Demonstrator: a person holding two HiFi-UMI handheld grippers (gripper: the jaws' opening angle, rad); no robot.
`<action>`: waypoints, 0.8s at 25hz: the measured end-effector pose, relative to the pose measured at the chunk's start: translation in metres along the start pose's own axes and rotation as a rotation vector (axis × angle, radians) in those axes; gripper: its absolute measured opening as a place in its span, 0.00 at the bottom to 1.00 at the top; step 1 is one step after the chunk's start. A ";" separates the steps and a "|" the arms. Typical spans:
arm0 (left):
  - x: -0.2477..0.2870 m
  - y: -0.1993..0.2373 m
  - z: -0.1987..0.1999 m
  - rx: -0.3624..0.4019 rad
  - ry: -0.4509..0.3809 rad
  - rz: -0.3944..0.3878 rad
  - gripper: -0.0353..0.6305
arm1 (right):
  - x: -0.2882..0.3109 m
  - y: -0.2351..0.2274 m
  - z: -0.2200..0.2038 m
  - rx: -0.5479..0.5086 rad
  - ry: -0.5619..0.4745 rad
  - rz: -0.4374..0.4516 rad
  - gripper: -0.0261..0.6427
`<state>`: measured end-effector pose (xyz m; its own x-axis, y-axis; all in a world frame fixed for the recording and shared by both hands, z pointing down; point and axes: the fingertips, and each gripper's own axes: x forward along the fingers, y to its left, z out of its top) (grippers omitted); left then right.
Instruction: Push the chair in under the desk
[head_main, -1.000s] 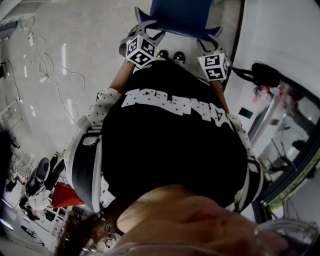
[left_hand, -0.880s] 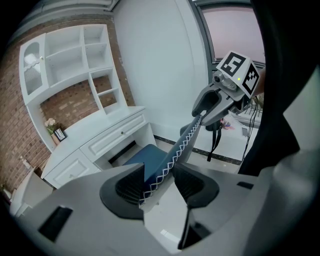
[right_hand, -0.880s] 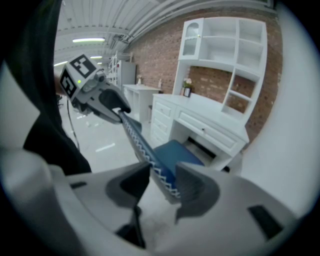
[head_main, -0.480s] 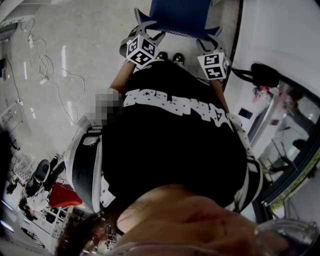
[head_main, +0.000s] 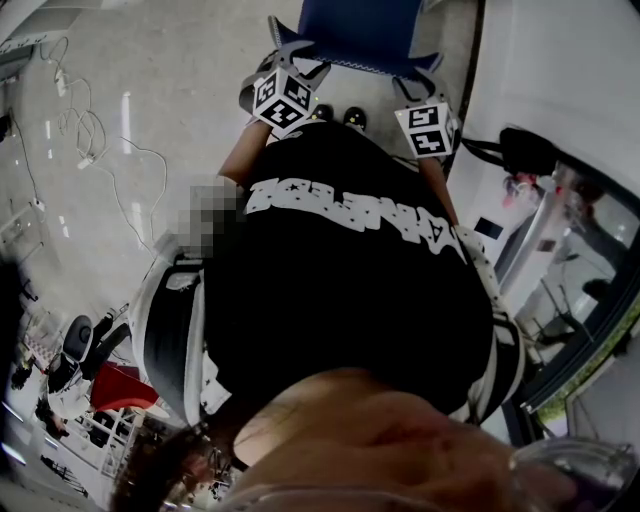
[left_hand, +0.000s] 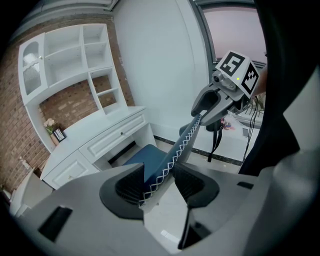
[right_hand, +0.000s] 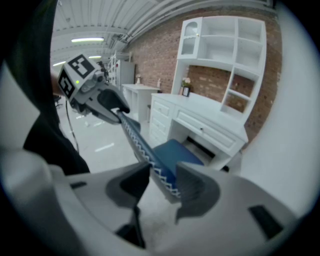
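Note:
The blue chair (head_main: 355, 30) stands in front of me, and its backrest has a top edge with white zigzag stitching (left_hand: 172, 160). My left gripper (head_main: 297, 52) is shut on the left end of that edge. At the other end, my right gripper (head_main: 420, 72) is shut on it too. Each gripper shows in the other's view, the right gripper (left_hand: 215, 102) far along the edge and the left gripper (right_hand: 107, 102) likewise. The chair seat (right_hand: 172, 150) points at the knee opening of the white desk (left_hand: 100, 140), also the white desk (right_hand: 210, 125).
A white shelf unit (left_hand: 65, 60) rises above the desk against a brick wall. A small picture frame (left_hand: 58, 134) stands on the desk top. Loose cables (head_main: 90, 140) lie on the floor to my left. A black strap (left_hand: 217, 135) hangs near the white wall on the right.

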<state>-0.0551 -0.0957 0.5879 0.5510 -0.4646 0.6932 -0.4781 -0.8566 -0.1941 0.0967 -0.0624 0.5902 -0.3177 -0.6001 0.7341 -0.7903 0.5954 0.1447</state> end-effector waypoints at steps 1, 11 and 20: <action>0.000 0.001 0.000 -0.001 0.001 0.002 0.38 | 0.000 0.000 0.000 -0.001 0.000 0.001 0.30; 0.003 0.003 0.001 -0.004 0.009 0.007 0.38 | 0.003 -0.004 0.002 -0.007 0.000 0.000 0.30; 0.009 0.003 0.004 0.002 0.009 -0.001 0.38 | 0.006 -0.010 0.001 -0.012 0.008 -0.011 0.30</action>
<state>-0.0495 -0.1035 0.5909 0.5453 -0.4612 0.7000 -0.4760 -0.8577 -0.1943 0.1020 -0.0726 0.5923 -0.3048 -0.6027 0.7375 -0.7877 0.5948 0.1606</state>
